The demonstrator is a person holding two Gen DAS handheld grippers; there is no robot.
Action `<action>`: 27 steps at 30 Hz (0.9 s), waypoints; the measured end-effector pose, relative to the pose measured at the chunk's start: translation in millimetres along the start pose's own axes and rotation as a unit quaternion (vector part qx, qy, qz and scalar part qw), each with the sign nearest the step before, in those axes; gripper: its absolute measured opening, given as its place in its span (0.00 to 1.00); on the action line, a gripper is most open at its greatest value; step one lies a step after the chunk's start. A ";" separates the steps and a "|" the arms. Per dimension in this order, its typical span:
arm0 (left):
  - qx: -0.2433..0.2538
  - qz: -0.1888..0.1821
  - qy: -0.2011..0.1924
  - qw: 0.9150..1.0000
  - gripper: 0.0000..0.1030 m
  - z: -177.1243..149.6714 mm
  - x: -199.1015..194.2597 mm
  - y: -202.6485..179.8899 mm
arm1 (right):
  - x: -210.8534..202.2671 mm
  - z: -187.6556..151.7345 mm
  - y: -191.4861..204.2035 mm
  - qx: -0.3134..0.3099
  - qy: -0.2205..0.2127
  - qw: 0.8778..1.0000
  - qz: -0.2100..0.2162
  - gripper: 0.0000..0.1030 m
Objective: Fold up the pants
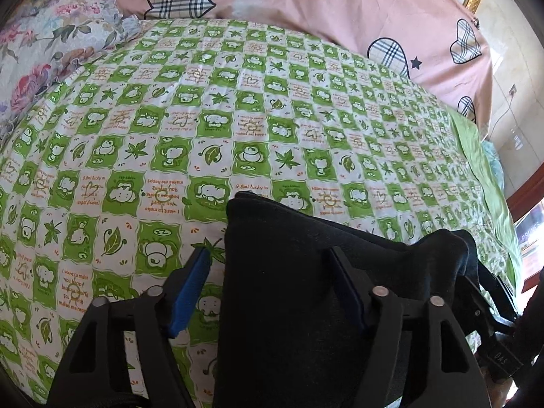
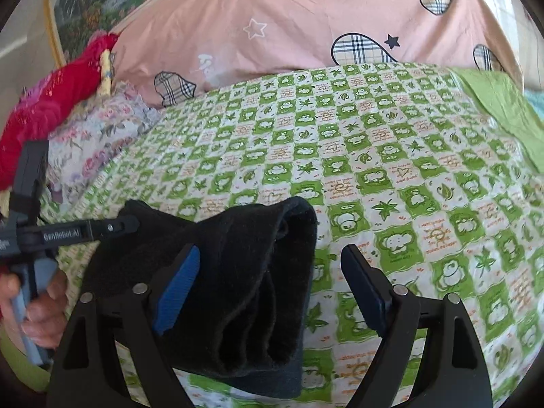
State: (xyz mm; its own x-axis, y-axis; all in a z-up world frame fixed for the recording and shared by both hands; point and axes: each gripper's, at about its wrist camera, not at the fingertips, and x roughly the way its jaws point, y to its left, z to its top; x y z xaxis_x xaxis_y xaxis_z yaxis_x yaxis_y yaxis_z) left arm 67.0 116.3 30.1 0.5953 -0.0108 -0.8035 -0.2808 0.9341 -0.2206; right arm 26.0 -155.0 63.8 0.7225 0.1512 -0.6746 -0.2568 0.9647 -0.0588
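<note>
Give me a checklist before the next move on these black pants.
1. Pants folded into a bundle on the bed sheet: ok.
2. Left gripper open, its left pad clear of the cloth: ok.
3. Right gripper open, its right pad clear of the cloth: ok.
4. Fold edges lined up: cannot tell; the layers look loose at the open end.
5. Floral pillow apart from the pants: ok.
</note>
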 end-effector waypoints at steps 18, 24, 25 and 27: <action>-0.028 -0.042 0.006 0.999 0.63 -10.4 -0.5 21.3 | 4.7 -32.6 -27.2 0.064 0.040 0.996 0.048 0.81; -0.035 -0.048 -0.004 0.998 0.65 -17.6 -25.6 23.9 | -7.6 -3.5 -24.7 0.085 -0.008 0.994 0.066 0.81; -0.036 -0.043 -0.006 0.998 0.65 -15.7 -25.7 23.1 | -4.2 2.2 -23.8 0.086 -0.012 0.994 0.065 0.81; -0.037 -0.023 -0.007 0.999 0.65 -9.5 -21.9 22.3 | 6.6 11.2 -21.9 0.083 -0.009 0.995 0.059 0.81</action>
State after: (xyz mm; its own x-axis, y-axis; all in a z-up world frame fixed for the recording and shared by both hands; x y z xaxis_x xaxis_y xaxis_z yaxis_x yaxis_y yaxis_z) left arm 40.6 134.0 37.5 0.6189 -0.0485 -0.7840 -0.3070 0.9038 -0.2983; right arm 43.6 -172.8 68.9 0.7056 0.2670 -0.6564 -0.2311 0.9623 0.1431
